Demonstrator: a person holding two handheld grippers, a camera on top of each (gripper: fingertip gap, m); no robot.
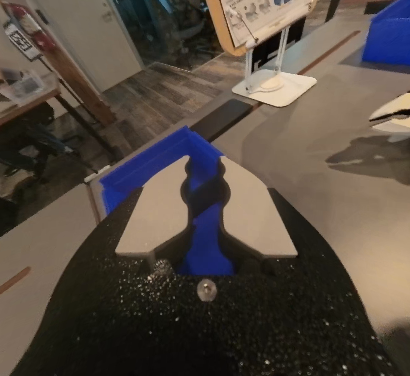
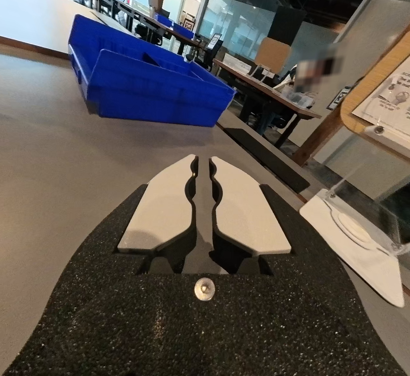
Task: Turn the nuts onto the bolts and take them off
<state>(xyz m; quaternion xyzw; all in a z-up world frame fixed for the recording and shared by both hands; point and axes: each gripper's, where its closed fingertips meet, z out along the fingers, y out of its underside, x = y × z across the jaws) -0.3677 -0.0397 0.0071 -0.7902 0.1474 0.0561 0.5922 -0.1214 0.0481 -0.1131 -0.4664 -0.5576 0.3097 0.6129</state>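
My left gripper (image 1: 205, 158) hangs over the corner of a blue bin (image 1: 142, 165) at the table's edge. Its jaws stand a little apart, and a short dark bar, which looks like a bolt (image 1: 205, 188), crosses slantwise between them at their round notch. My right gripper (image 2: 203, 158) hovers low over the grey table (image 2: 55, 165). Its grey fingers (image 2: 162, 209) are closed to a thin gap with nothing between them. No nut shows in either view.
Blue bins (image 2: 155, 94) stand stacked ahead of my right gripper. A white stand (image 1: 275, 87) holding an instruction sheet sits near the table's far edge and also shows in the right wrist view (image 2: 355, 254). Another blue bin (image 1: 390, 32) and a white-and-black object (image 1: 390, 116) are at the right. The tips of one gripper are about 30 cm away from the tips of the other.
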